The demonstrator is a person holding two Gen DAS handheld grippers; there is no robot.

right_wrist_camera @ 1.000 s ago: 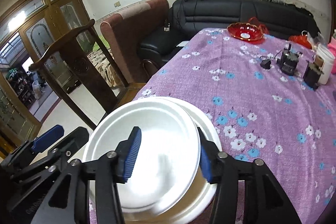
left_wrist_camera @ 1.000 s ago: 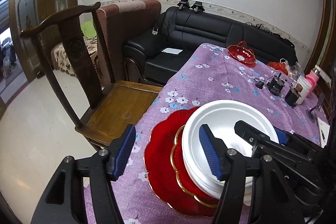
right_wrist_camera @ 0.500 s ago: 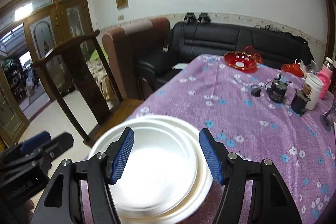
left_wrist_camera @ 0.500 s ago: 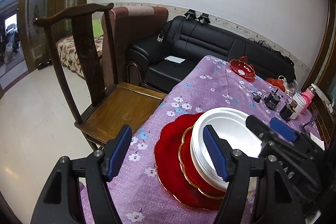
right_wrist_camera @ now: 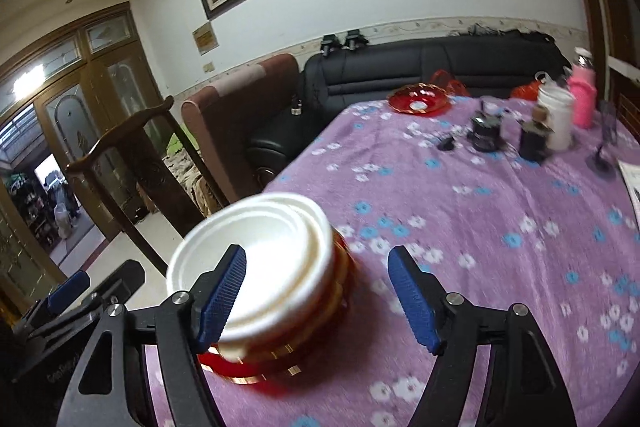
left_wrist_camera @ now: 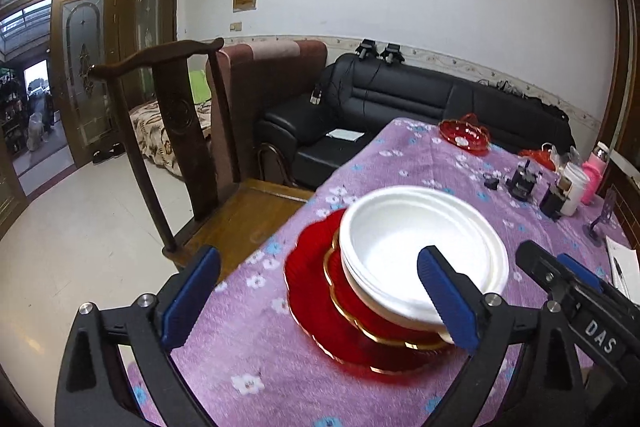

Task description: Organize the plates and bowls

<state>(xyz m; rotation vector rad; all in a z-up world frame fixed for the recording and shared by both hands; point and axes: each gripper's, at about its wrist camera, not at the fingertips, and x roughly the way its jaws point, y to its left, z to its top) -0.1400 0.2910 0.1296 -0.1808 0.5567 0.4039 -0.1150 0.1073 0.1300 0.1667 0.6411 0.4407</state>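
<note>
A stack of white bowls point(left_wrist_camera: 420, 247) sits on red gold-rimmed plates point(left_wrist_camera: 316, 303) near the table's front left edge. My left gripper point(left_wrist_camera: 320, 301) is drawn back from the stack and its jaws are opening. Its right fingertip point(left_wrist_camera: 448, 303) overlaps the white rim in view, and neither pad presses on anything. In the right wrist view the white bowls point(right_wrist_camera: 260, 259) and red plates point(right_wrist_camera: 280, 359) lie at lower left. My right gripper point(right_wrist_camera: 318, 301) is also opening; only the stack's right edge lies between its pads, apart from them.
A purple flowered tablecloth point(right_wrist_camera: 480, 227) covers the table. A red dish point(right_wrist_camera: 418, 101) sits at its far end, with a white cup point(right_wrist_camera: 558, 119), a pink bottle point(right_wrist_camera: 582, 99) and small black devices point(right_wrist_camera: 486, 131) far right. A wooden chair point(left_wrist_camera: 168, 131) stands left of the table.
Both grippers have widened their jaws and pulled back from the white bowls. The right gripper has let go of the top white bowl, and the stack rests on the red plates.
</note>
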